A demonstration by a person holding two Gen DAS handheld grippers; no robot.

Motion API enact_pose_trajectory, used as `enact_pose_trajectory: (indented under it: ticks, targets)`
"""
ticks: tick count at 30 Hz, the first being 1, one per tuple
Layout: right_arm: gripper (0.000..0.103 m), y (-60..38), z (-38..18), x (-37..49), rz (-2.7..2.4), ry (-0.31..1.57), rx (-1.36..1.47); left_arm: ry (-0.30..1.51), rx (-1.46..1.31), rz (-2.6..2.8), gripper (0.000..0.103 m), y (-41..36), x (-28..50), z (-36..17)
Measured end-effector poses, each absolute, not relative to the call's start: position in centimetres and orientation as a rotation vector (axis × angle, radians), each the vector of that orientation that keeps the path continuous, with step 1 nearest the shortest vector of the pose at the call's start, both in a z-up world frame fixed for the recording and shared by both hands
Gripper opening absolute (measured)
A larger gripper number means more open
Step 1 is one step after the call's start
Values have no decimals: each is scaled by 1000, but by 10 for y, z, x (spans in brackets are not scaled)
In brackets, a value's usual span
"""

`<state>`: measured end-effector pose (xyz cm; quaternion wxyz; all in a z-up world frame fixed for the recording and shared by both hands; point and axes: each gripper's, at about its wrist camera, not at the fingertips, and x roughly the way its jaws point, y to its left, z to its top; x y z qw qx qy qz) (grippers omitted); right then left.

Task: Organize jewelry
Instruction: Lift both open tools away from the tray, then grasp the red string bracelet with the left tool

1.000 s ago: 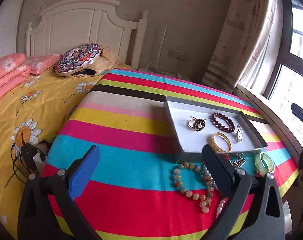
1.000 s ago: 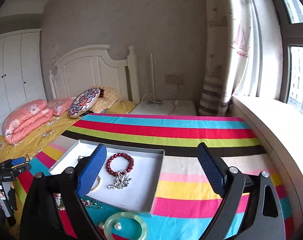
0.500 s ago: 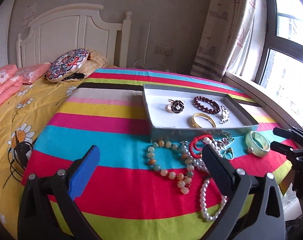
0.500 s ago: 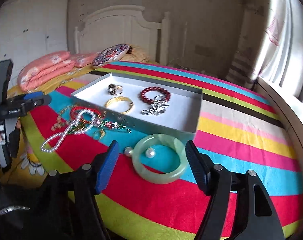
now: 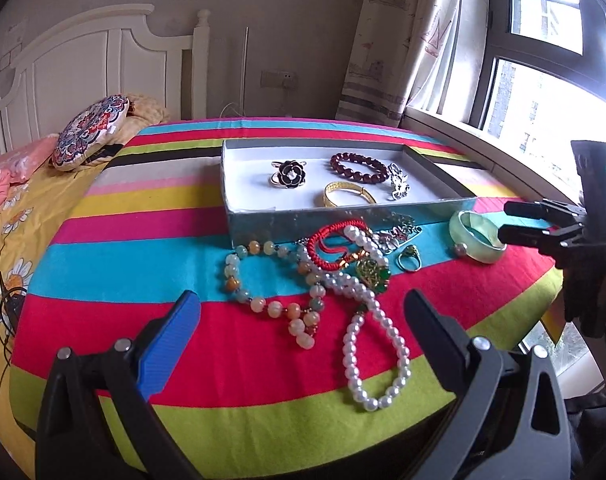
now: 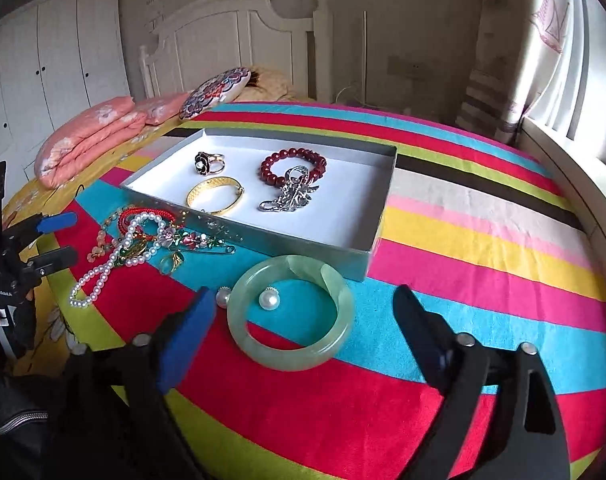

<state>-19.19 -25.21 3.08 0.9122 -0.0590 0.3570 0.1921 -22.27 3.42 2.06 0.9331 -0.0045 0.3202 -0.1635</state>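
Striped cloth is filling more of both views now than a second back, as both grippers are dipping toward the loose jewelry. Right gripper is spreading its jaws again, empty, the jade bangle lying between them on the cloth, beside the tray. Left gripper is standing wide apart over the pearl strand, gripping nothing.

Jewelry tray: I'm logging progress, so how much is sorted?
Done: four pieces lie in the tray. In hand: nothing; the right claw is opening at the jade bangle. Left: that bangle, two pearls, a ring and the tangled bead pile.
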Motion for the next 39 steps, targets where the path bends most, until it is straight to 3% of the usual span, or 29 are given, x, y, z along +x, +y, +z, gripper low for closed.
enact_pose_trajectory:
  ticks: [6,20,22,24,26,32,39]
  targets:
    - [80,-234,9,-185,338,794,-227,669,-19,-338,101,38,-221,19]
    - [76,-231,7,-172,358,801,-211,704,-36,-457,99,20,-179,33]
    - [76,-232,8,-176,337,780,-207,712,-22,-476,90,15,-173,34]
    - [76,-237,10,-177,337,769,-170,732,-12,-481,68,11,-166,32]
    - [76,-240,9,-179,344,768,-144,761,-12,-480,53,11,-159,30]
    - [76,-243,7,-181,349,761,-105,758,-37,-440,50,30,-158,33]
    - [76,-245,10,-184,346,727,-66,792,55,-462,32,15,-149,27]
